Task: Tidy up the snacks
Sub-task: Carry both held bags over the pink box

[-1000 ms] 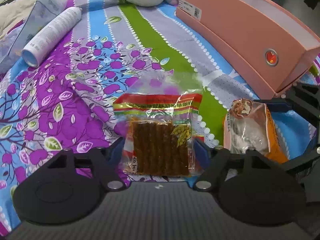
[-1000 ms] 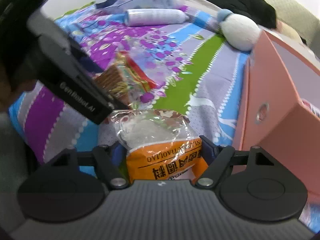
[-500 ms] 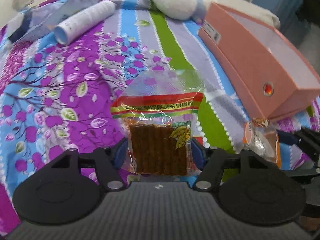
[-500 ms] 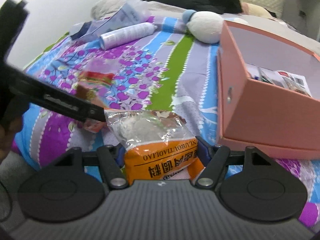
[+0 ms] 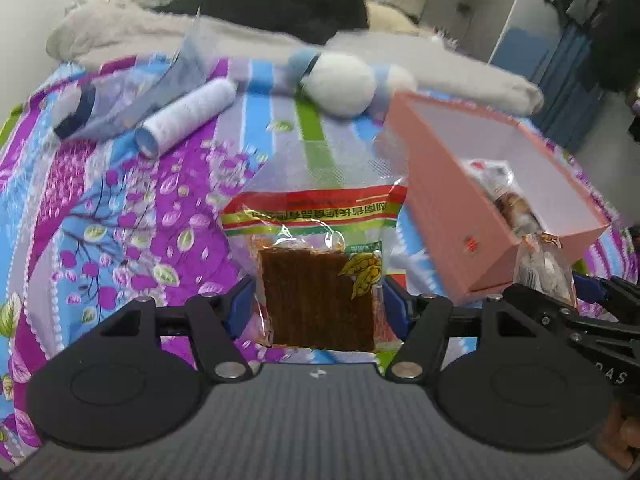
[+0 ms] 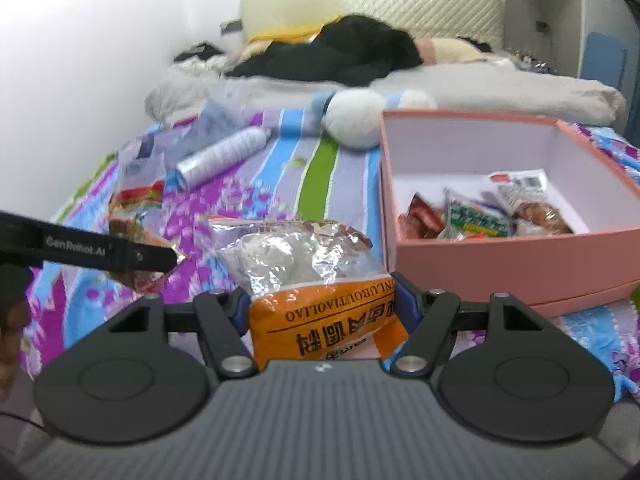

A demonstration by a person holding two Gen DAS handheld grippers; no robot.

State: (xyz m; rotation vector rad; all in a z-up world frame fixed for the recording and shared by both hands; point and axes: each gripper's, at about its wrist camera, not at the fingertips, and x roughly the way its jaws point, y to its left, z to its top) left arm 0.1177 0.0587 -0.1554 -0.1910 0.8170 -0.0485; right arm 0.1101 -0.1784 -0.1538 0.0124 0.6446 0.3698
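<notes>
My left gripper [image 5: 318,306] is shut on a clear packet of brown snack sticks [image 5: 316,292] with a red, yellow and green top band, held above the bedspread. My right gripper [image 6: 322,300] is shut on an orange and clear snack bag [image 6: 316,280]. That same bag [image 5: 544,268] and the right gripper's fingers [image 5: 532,304] show at the right edge of the left wrist view. The brown stick packet [image 6: 134,236] appears at the left of the right wrist view behind the left gripper's dark finger [image 6: 104,254]. An open pink box [image 6: 512,264] to the right holds several snack packets [image 6: 476,220].
A flowered purple, blue and green bedspread [image 5: 120,216] covers the bed. On it lie a white spray can [image 5: 188,116], a clear plastic bag [image 5: 136,92] and a white plush toy [image 5: 340,84]. Dark clothes and a grey blanket [image 6: 500,88] pile up at the far end.
Both grippers have risen with their packets off the bedspread, and both have rolled. The pink box's open inside, with its packets, has come into view in both cameras.
</notes>
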